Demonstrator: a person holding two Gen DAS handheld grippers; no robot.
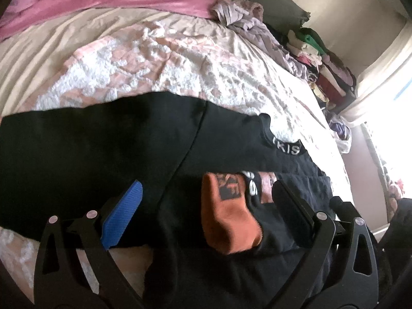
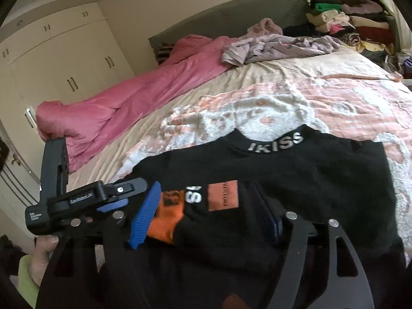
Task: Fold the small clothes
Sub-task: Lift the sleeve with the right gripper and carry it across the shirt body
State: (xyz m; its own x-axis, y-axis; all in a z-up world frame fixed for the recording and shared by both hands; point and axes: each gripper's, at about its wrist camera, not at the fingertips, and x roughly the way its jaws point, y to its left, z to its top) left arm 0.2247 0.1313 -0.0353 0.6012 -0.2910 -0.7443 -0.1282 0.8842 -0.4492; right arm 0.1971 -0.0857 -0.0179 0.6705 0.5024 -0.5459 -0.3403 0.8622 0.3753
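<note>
Black knit top spread flat over pink-and-white textured blanket on bed, filling lower half of left wrist view. Collar band with white lettering toward right. Orange printed patch of the garment's front between the fingers. Left gripper low over the fabric, jaws wide apart, blue pad at left, dark pad at right; nothing pinched. Pink duvet bunched far side, lilac garment crumpled beyond, stack of folded clothes by headboard.

Right wrist view: same black top ahead, collar lettering "IKISS" facing camera, orange patches near hem. Right gripper spread wide above lower edge of garment, blue pad left, dark pad right, cloth beneath but not clamped. Left gripper's body at far left, hand under it. Cream wardrobe behind pink duvet; folded pile top right.
</note>
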